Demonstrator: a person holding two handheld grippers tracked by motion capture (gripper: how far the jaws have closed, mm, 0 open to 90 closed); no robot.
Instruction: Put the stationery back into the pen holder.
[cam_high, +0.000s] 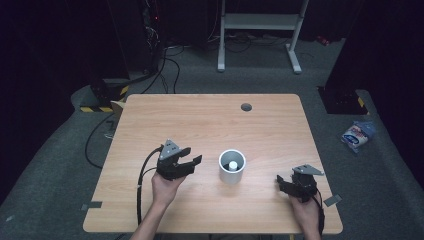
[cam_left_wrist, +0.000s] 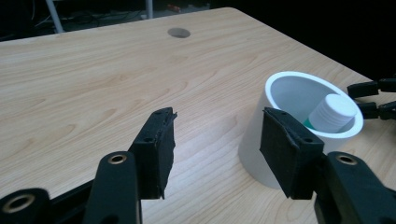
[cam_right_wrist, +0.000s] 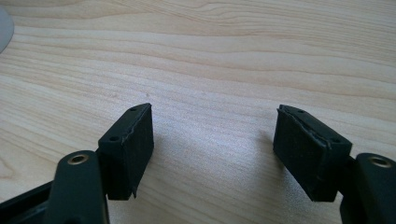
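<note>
A white cylindrical cup (cam_high: 232, 166) stands upright near the middle of the wooden table (cam_high: 210, 120). Inside it leans a small bottle with a white ribbed cap (cam_left_wrist: 332, 112) and a bit of green below the cap. My left gripper (cam_high: 193, 157) hovers just left of the cup, open, with nothing between its jaws; in the left gripper view the cup (cam_left_wrist: 280, 140) sits behind the right jaw. My right gripper (cam_high: 280, 181) rests low near the table's front right, open over bare wood (cam_right_wrist: 210, 140), apart from the cup.
A round grommet hole (cam_high: 246, 107) lies near the table's far edge. A metal frame stand (cam_high: 260, 30) and cables are on the floor beyond. A blue-and-white packet (cam_high: 358, 135) lies on the floor at the right.
</note>
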